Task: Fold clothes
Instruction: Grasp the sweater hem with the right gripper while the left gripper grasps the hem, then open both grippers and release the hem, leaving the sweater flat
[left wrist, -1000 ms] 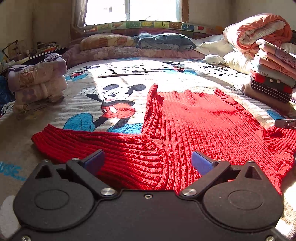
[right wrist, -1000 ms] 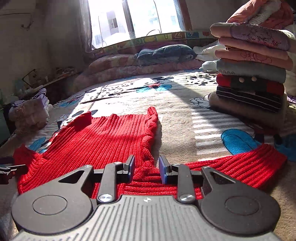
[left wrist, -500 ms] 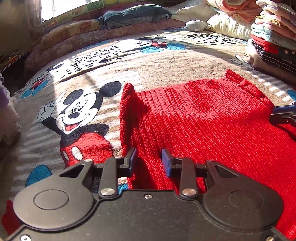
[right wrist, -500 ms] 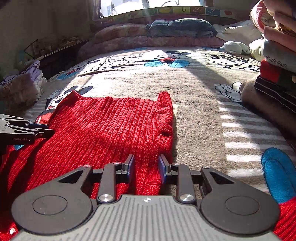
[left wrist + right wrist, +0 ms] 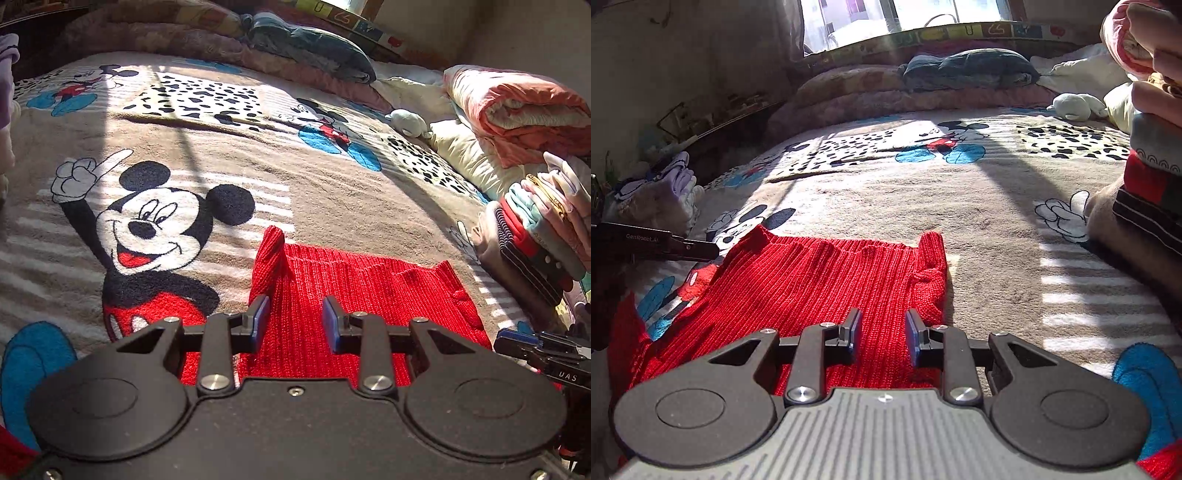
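Both claws hover part-open and empty: left gripper (image 5: 294, 322), right gripper (image 5: 882, 334). Red sweater (image 5: 827, 280) lies flat on blanket (image 5: 979, 206); folding looks barely begun, stack (image 5: 535, 240) awaits.

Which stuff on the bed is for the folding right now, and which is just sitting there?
For the job: red sweater, left gripper, right gripper.

Just lying about: folded clothes stack, rolled quilt, small plush toy, pillows.

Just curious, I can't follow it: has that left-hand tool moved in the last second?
Yes. The left tongs have moved forward along the red sweater toward the Mickey face on the blanket, and narrowed.
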